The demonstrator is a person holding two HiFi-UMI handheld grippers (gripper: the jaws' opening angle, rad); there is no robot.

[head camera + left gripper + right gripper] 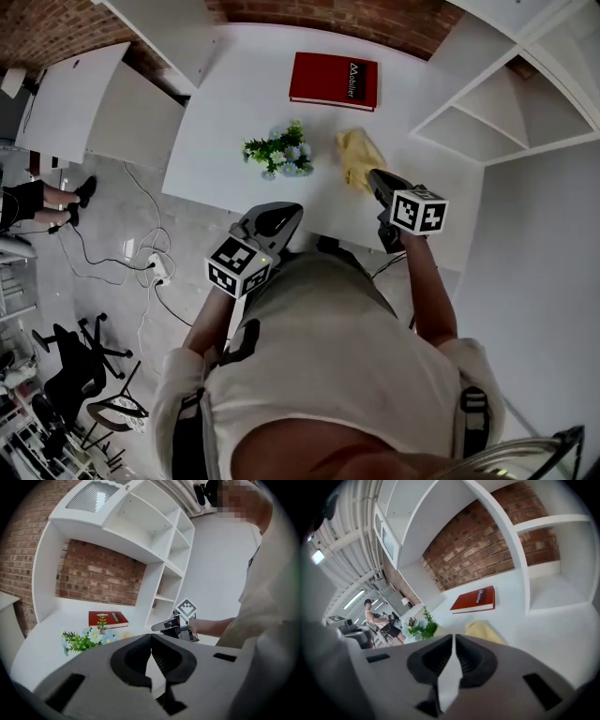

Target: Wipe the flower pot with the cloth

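Right hand-held gripper (373, 175) closed nr cloth (359, 155); book (333, 80) reads "Mobilier".

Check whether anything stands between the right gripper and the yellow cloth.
Nothing visible does. The right gripper, jaws together and empty, points at the cloth lying just ahead on the white table. The flower pot sits off to one side, the red book beyond.

Office: desks (70, 98), swivel chairs (75, 349), pwr strip (157, 269).
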